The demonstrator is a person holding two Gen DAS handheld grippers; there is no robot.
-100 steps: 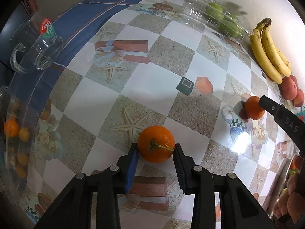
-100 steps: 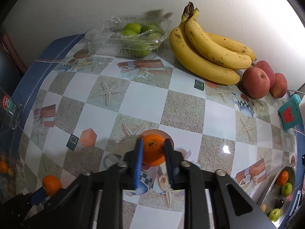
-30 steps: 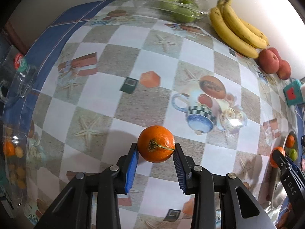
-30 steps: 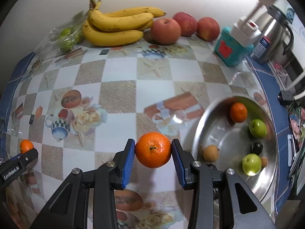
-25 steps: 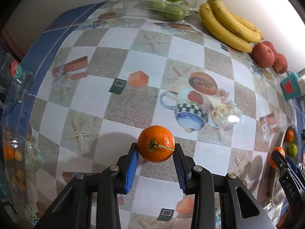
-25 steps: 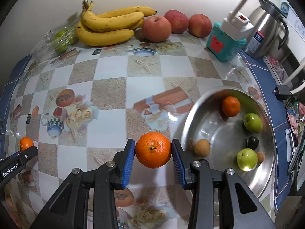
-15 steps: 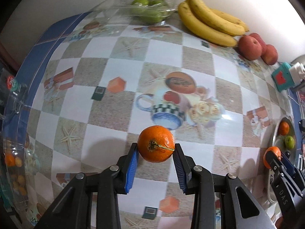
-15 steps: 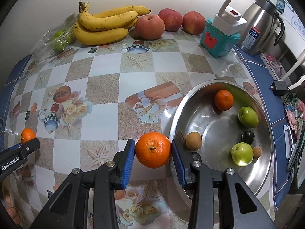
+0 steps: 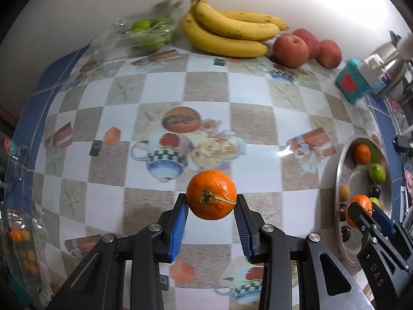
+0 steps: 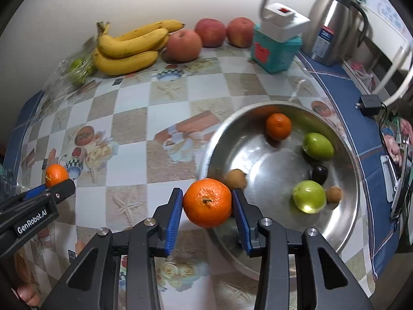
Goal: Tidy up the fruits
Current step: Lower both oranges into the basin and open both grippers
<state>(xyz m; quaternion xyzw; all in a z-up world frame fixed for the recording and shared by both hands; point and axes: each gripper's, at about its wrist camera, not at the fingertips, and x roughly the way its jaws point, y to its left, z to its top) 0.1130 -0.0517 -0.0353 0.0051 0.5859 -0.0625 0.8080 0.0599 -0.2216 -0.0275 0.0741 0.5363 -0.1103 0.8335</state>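
My left gripper (image 9: 211,208) is clamped on a stemmed tangerine (image 9: 211,198) above the checked counter (image 9: 206,95). My right gripper (image 10: 207,208) grips a second tangerine (image 10: 207,202) over the near rim of the steel bowl (image 10: 343,222), which lies ahead and to its right, holding another tangerine (image 10: 278,126) and green fruits (image 10: 318,146).

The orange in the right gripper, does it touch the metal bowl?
Cannot tell. In the right wrist view the orange overlaps the metal bowl rim; no gap or contact shows.
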